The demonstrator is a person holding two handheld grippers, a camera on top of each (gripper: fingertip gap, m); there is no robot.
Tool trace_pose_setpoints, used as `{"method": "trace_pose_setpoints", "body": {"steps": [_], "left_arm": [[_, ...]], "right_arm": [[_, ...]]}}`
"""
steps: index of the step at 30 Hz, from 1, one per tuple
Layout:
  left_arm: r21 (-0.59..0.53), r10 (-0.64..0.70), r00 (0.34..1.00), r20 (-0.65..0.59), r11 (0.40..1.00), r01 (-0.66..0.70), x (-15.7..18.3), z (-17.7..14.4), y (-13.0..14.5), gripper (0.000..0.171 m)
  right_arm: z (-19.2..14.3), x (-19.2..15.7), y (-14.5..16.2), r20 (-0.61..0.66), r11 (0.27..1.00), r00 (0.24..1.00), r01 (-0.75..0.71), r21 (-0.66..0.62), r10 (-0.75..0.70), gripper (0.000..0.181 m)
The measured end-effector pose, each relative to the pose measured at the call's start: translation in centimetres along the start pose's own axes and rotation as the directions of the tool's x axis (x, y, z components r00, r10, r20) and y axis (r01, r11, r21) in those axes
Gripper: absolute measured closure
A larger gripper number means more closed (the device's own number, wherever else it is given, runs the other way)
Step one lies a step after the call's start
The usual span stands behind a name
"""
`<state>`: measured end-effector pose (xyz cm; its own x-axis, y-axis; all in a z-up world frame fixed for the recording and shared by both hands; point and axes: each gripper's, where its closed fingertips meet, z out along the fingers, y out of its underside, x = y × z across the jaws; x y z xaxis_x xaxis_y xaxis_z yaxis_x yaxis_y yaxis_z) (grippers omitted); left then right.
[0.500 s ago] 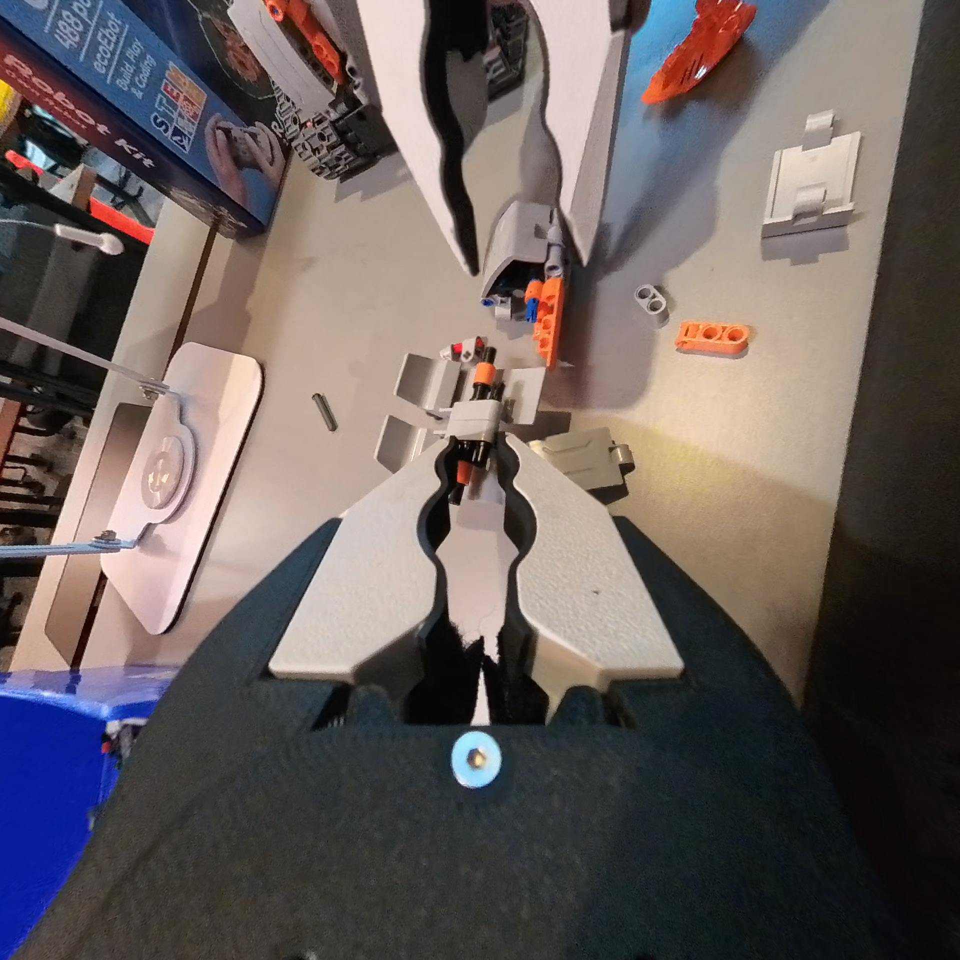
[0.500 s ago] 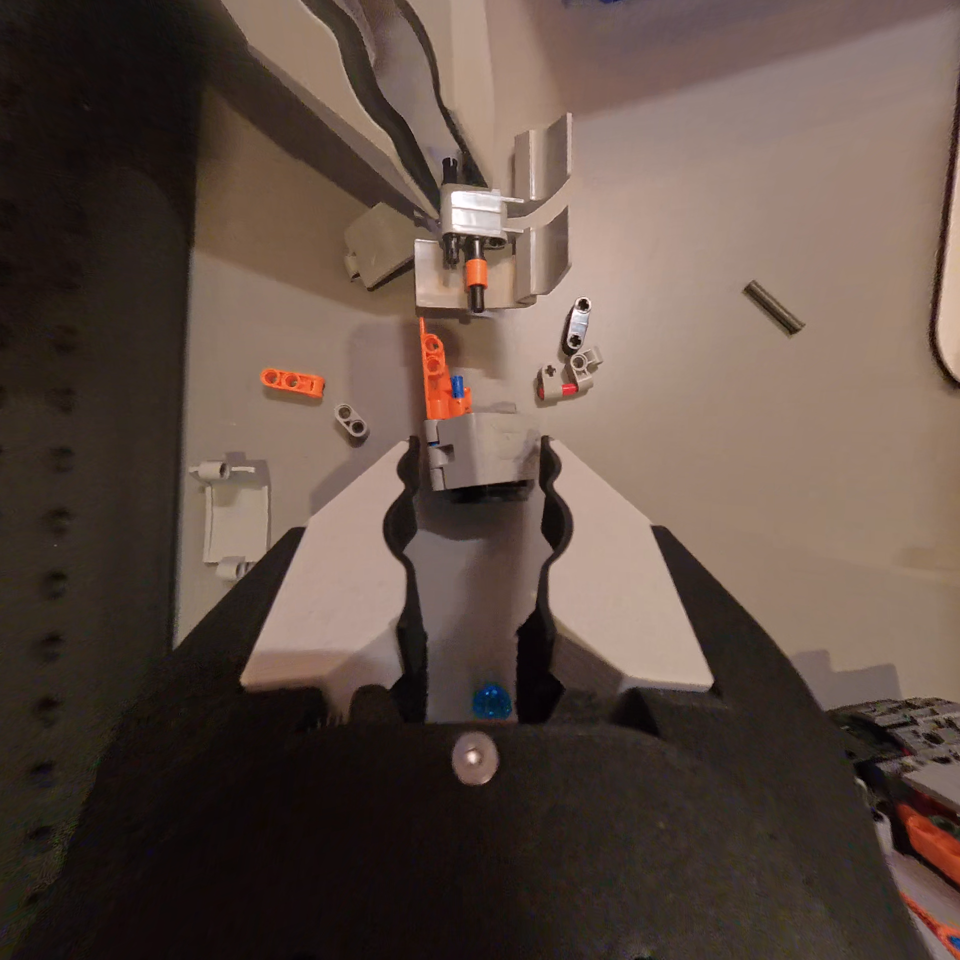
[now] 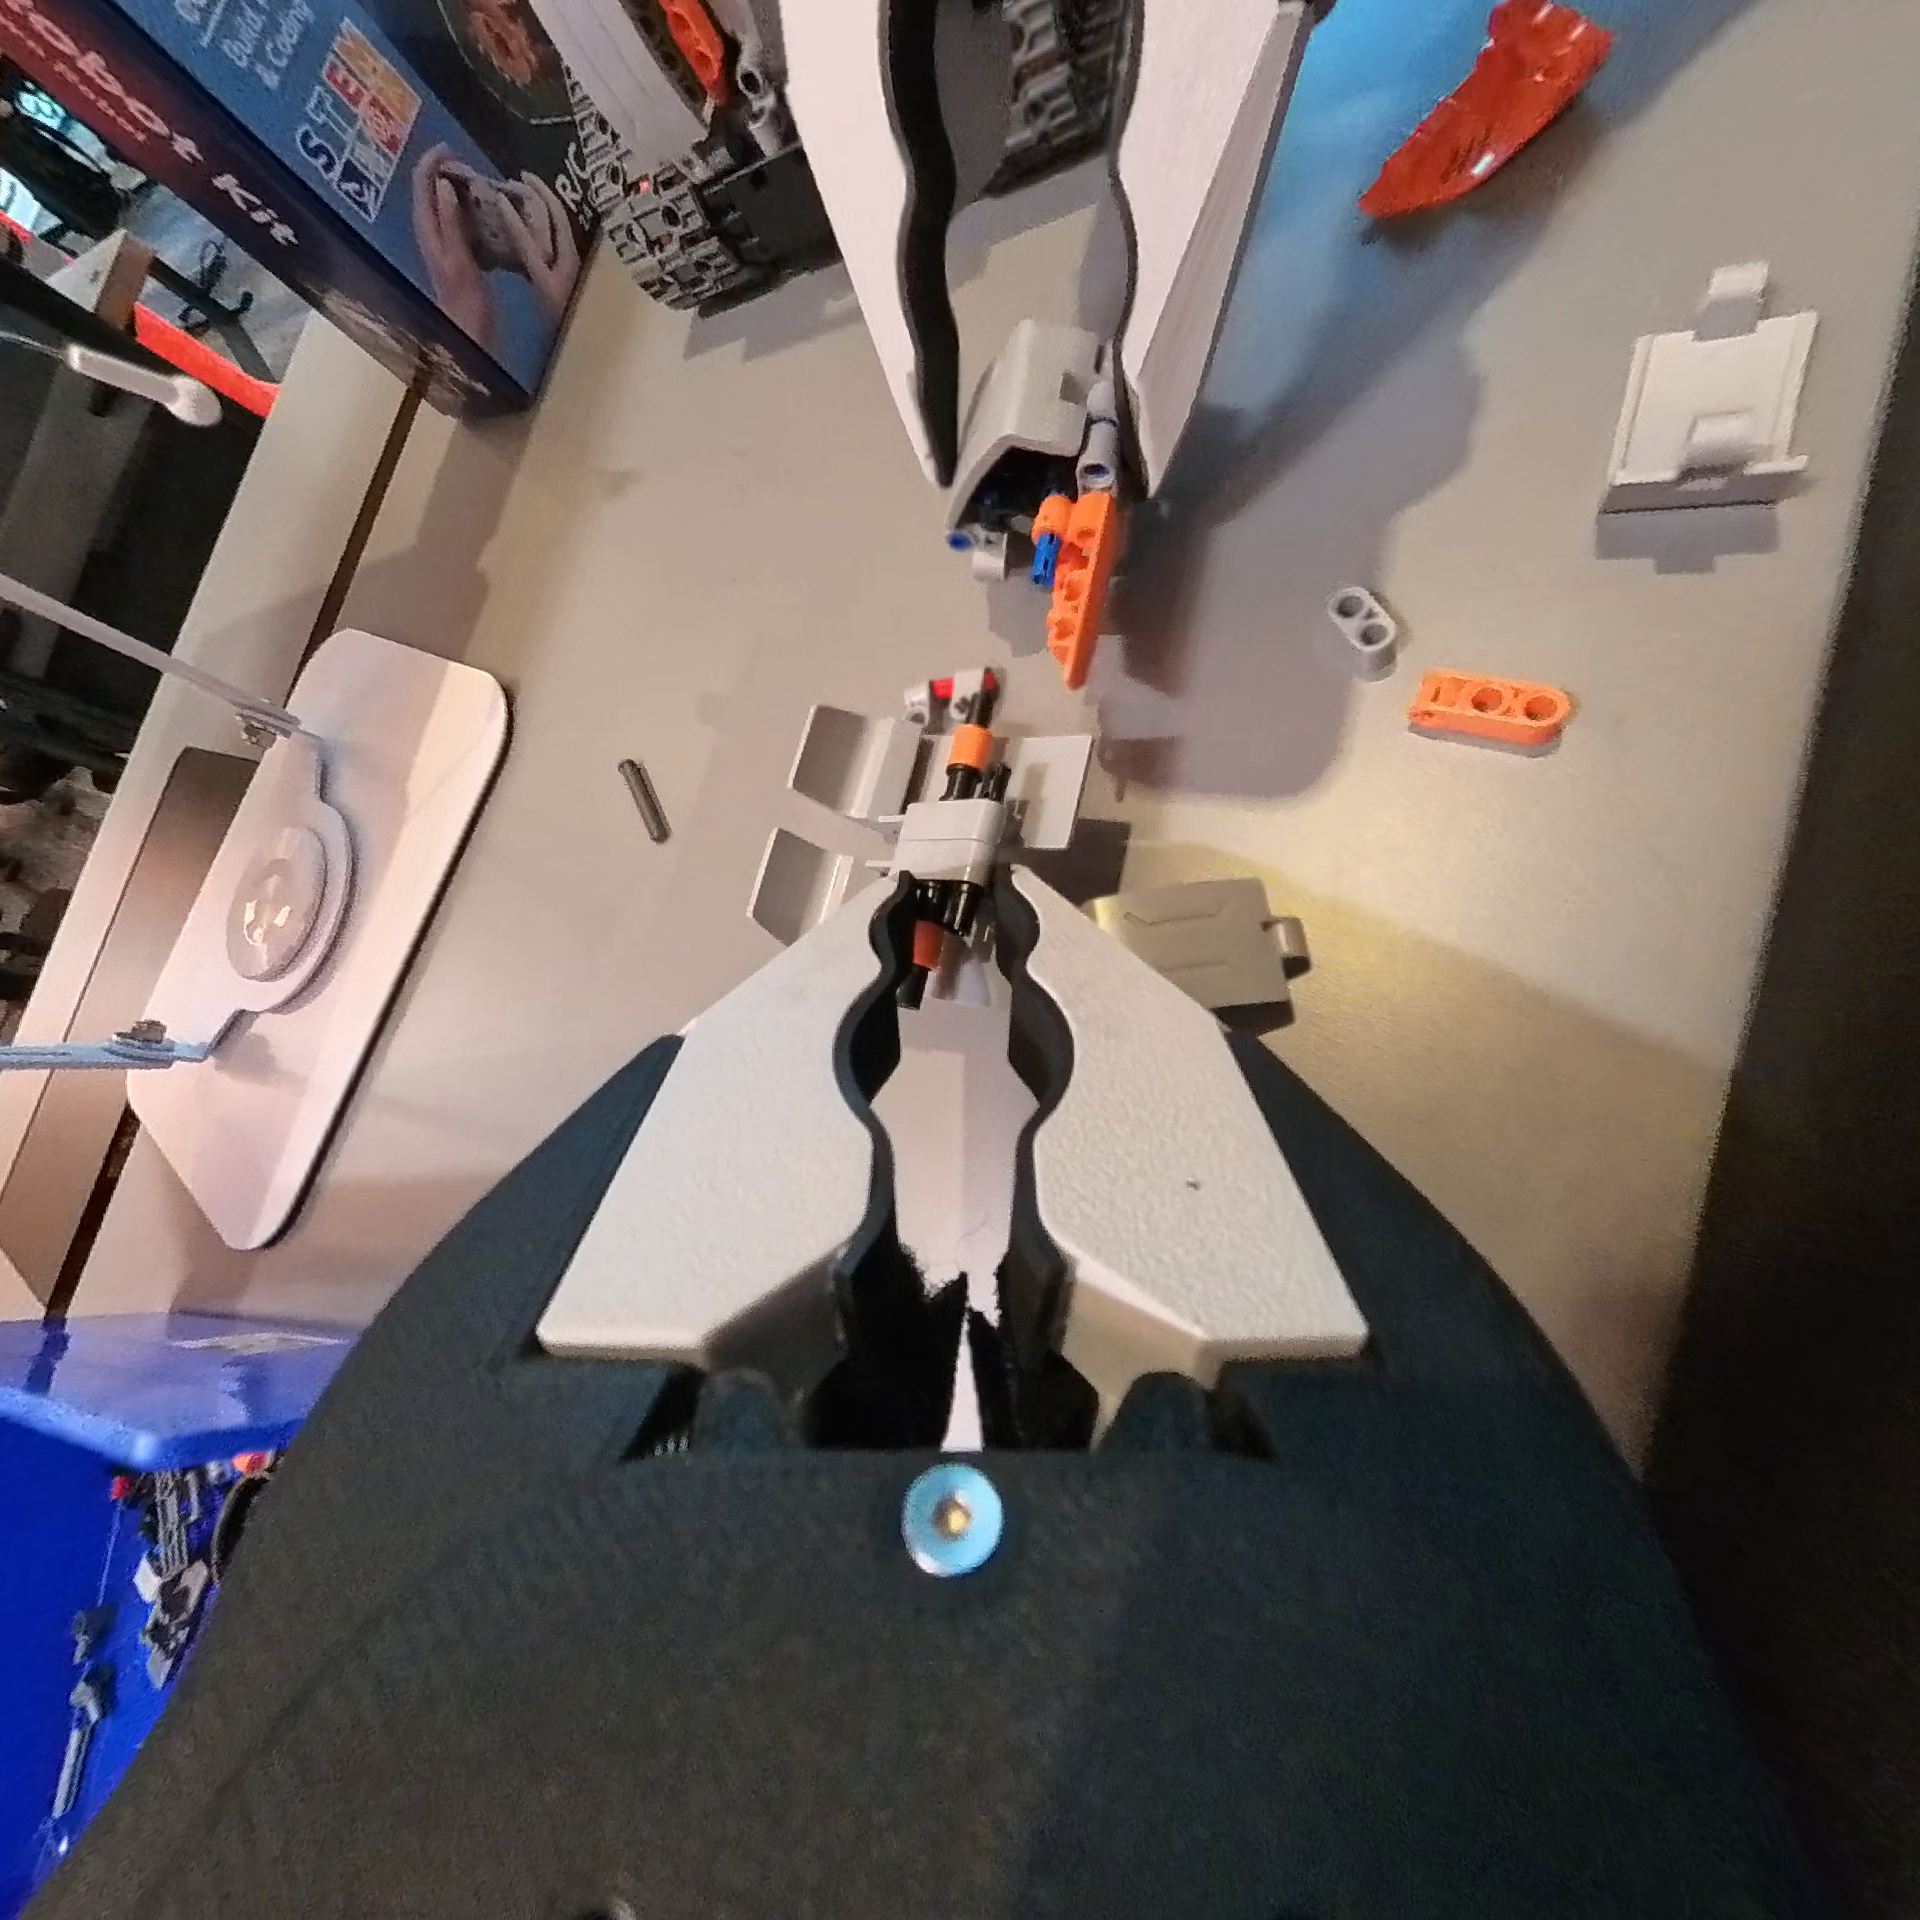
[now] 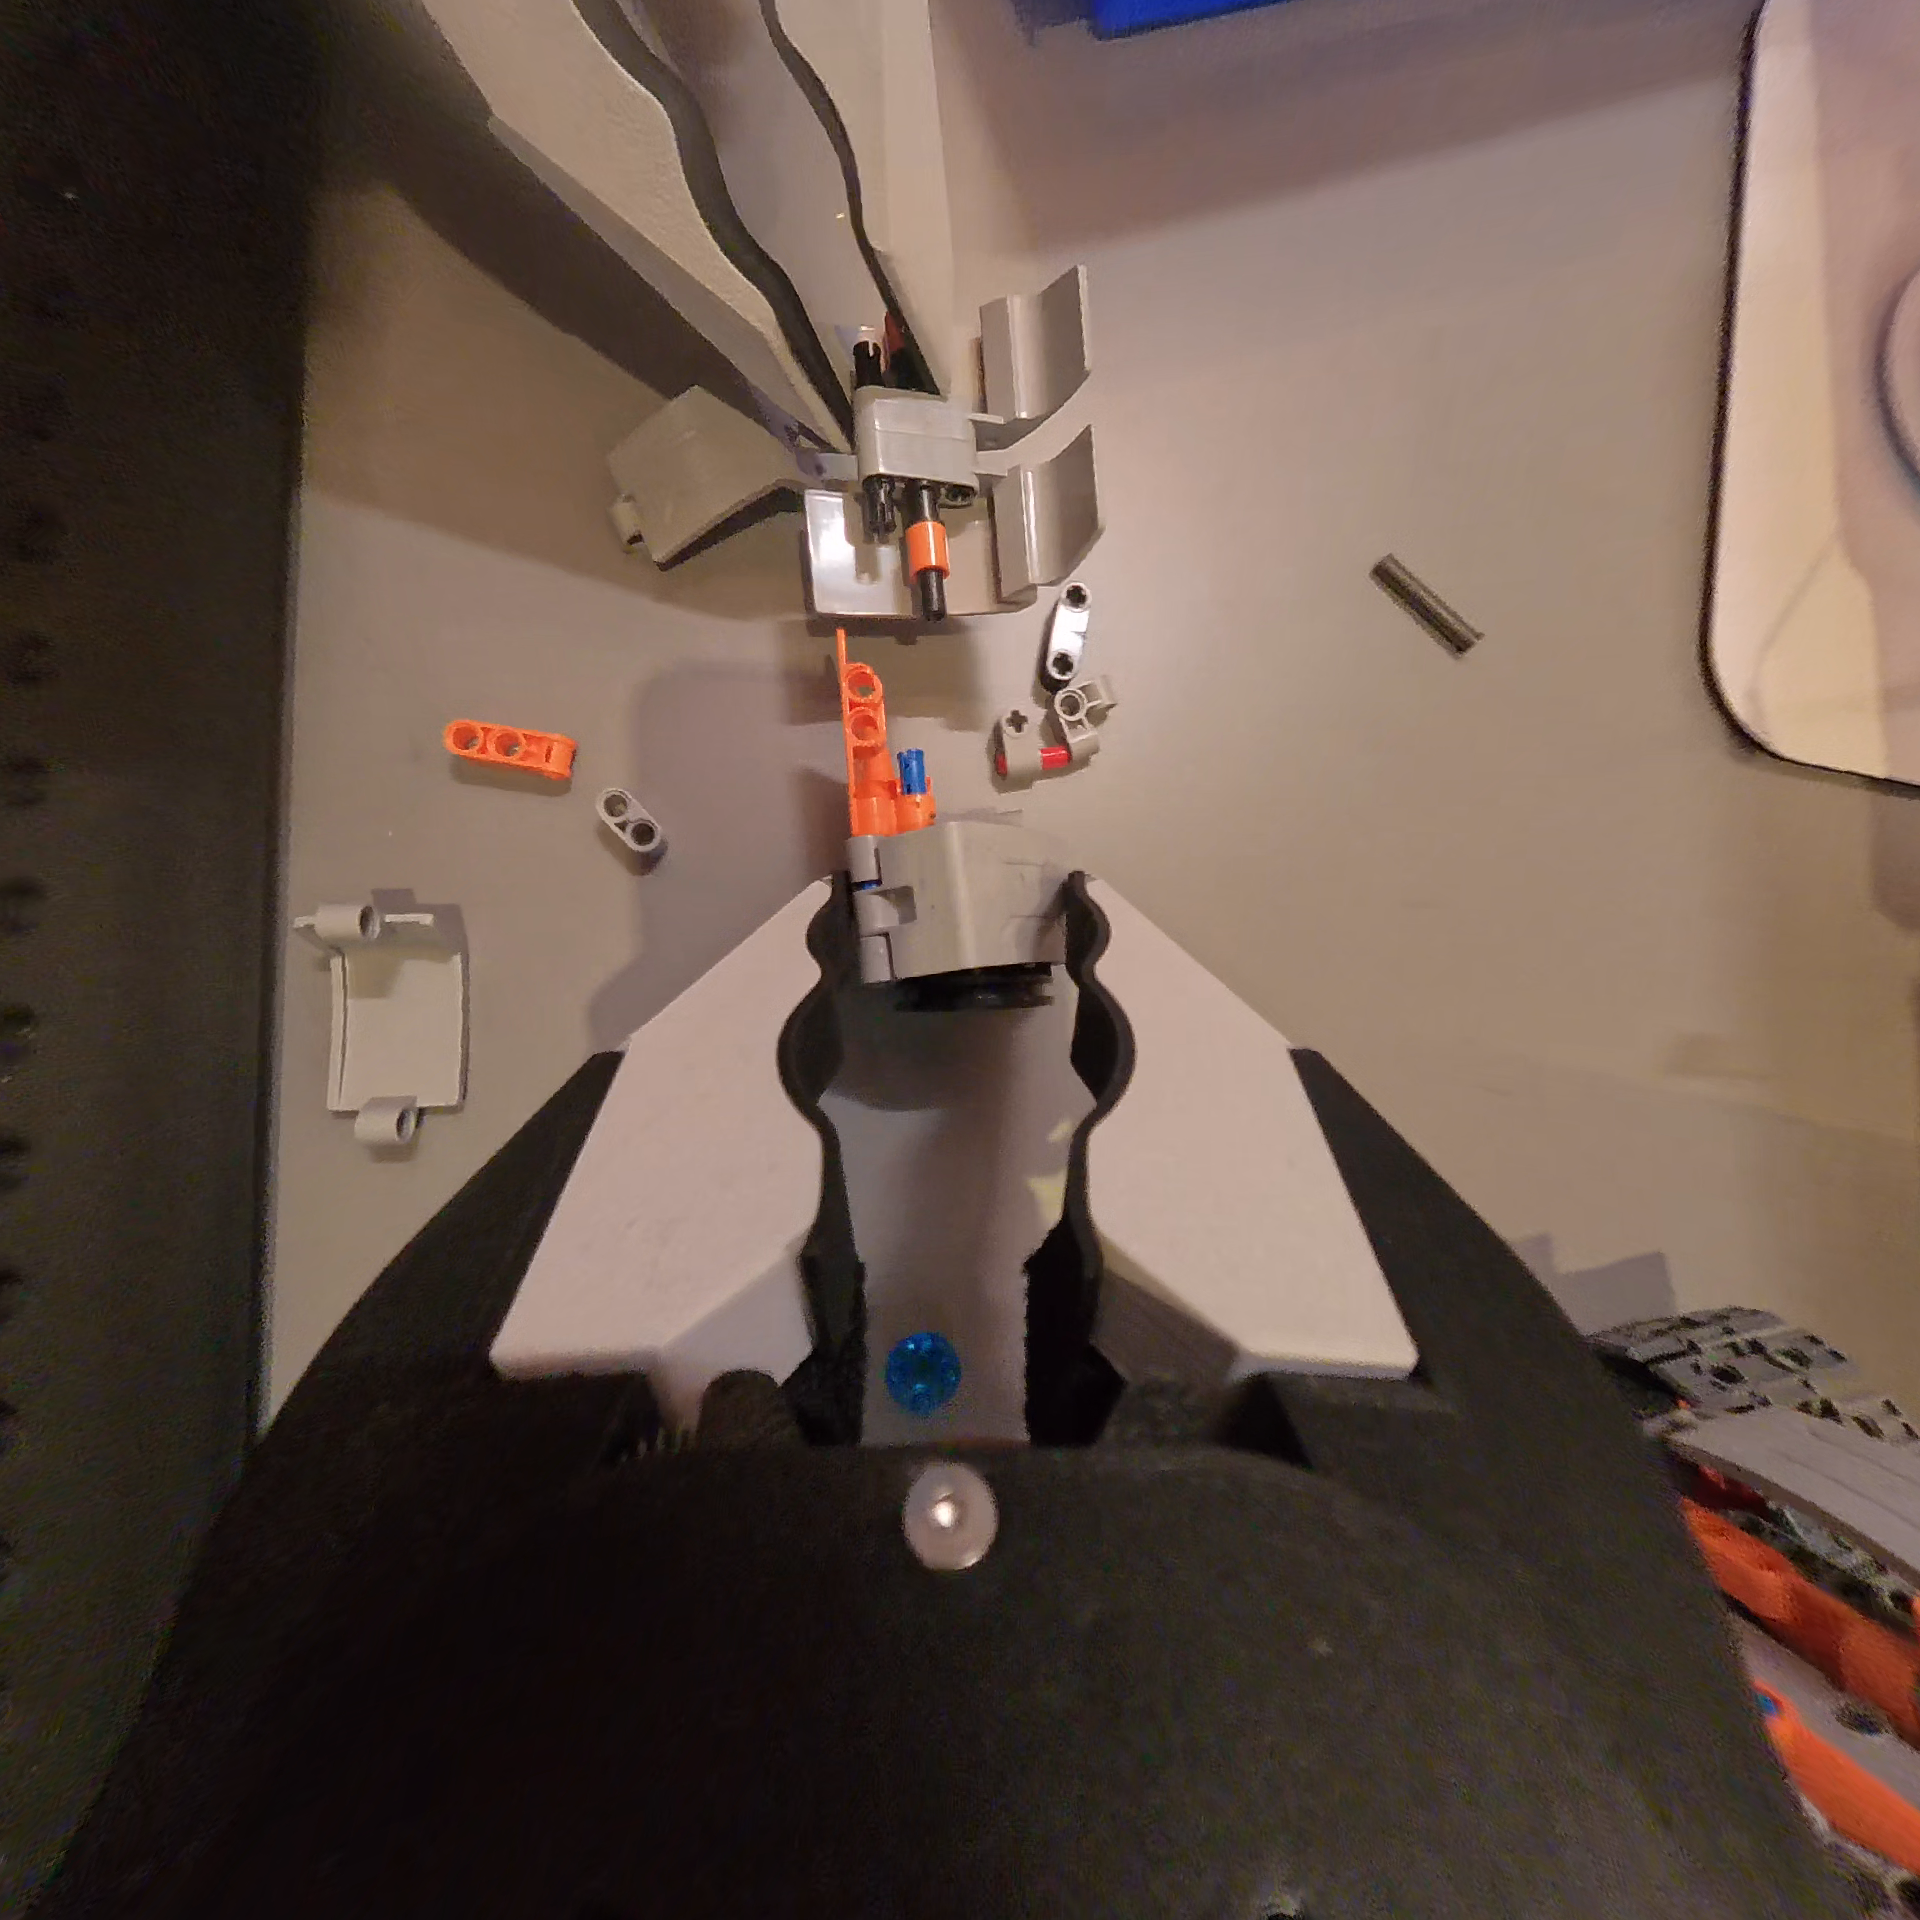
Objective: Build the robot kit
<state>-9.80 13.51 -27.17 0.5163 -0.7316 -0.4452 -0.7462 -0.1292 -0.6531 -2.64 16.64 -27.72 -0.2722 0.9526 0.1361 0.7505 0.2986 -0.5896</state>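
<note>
The grey table [image 3: 644,540] is carrying a blue printed box [image 3: 343,177] at its far edge and scattered building-toy parts. The right claw [image 4: 951,904] is clenching around a grey motor block [image 4: 971,904] with an orange beam [image 4: 864,748] sticking out ahead of it. Facing it, the left claw [image 3: 951,904] is gripping a small grey assembly [image 3: 951,836] by its black pins, with an orange bush on the axle; curved grey panels [image 3: 831,769] are lying just beside it. A flat grey panel [image 3: 1704,410], a loose orange beam [image 3: 1491,707], a grey two-hole connector [image 3: 1363,618] and a dark axle [image 3: 644,798] are lying well apart.
</note>
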Motion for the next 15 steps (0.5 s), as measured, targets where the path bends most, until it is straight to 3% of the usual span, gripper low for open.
{"method": "trace_pose_setpoints", "body": {"steps": [8,15], "left_arm": [[-0.065,-0.035,0.999,-0.014,0.997,0.034,-0.4,1.0,0.9,0.16],[-0.056,-0.061,0.998,0.0,0.997,0.061,-0.7,0.7,1.0,0.16]], "right_arm": [[-0.5,0.7,0.2,-0.033,1.0,0.999,-0.002,0.008,0.002,0.142],[-0.4,0.9,0.2,-0.036,1.0,0.999,-0.006,0.02,0.006,0.142]]}}
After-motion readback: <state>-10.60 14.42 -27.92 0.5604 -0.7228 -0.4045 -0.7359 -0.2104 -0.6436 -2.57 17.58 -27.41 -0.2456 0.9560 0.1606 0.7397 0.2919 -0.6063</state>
